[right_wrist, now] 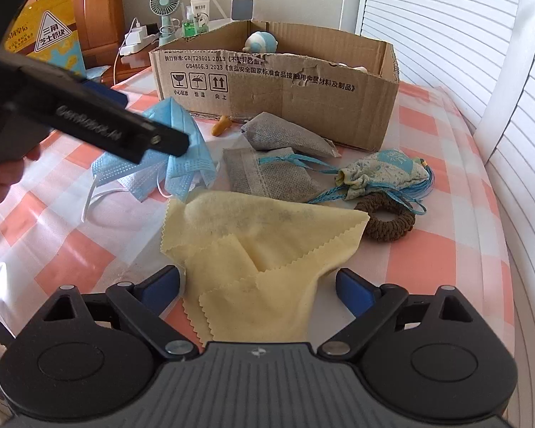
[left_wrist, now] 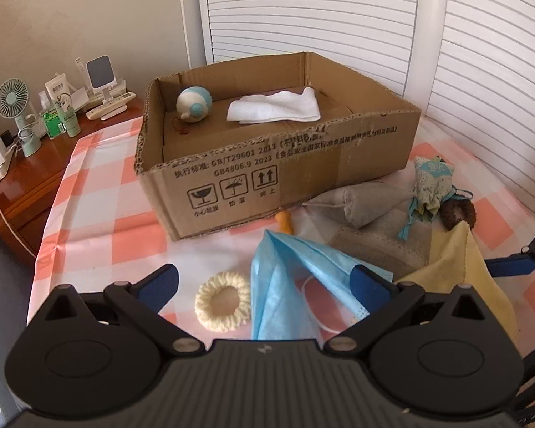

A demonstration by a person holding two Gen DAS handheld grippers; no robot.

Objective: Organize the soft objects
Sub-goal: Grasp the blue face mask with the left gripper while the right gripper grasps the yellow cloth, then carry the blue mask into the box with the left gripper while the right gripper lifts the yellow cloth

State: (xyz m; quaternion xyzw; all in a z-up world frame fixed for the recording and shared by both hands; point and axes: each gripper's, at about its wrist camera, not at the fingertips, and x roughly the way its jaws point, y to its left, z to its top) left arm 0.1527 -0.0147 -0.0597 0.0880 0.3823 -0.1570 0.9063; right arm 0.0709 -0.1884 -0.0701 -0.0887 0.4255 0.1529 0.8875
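Bedside cabinet [left_wrist: 35,174], wooden, at 9 o'clock in the left wrist view: carries a small fan [left_wrist: 15,107], bottles and a charger (labels too small to read). Checked cloth [left_wrist: 100,221], pink and white, covering the work surface. Cardboard box [left_wrist: 267,174], open-topped, at 12 o'clock on the cloth: holds a white-and-blue ball [left_wrist: 194,104] toward its 10 o'clock corner and a folded white towel [left_wrist: 274,108] near centre. Left gripper [left_wrist: 264,280], jaws wide, holding nothing. Cream knitted ring [left_wrist: 223,301], flat on the cloth between the left fingers. Blue face mask [left_wrist: 285,278], crumpled, just beside the ring at its 3 o'clock, its edge behind the right finger of that gripper. Small orange piece [right_wrist: 220,126], against the box front. Two grey sachets [right_wrist: 267,164], one overlapping the other, at 12 o'clock in the right wrist view. Yellow cloth [right_wrist: 253,249], pinked edges, folded over itself, reaching from the sachets down to between the right fingers. Right gripper [right_wrist: 258,287], jaws wide on either side of the yellow cloth (not closed on it). Floral drawstring pouch [right_wrist: 378,171], blue cords, at 1 o'clock. Brown knitted ring [right_wrist: 388,221], touching the pouch cords, just beside the yellow cloth's corner.
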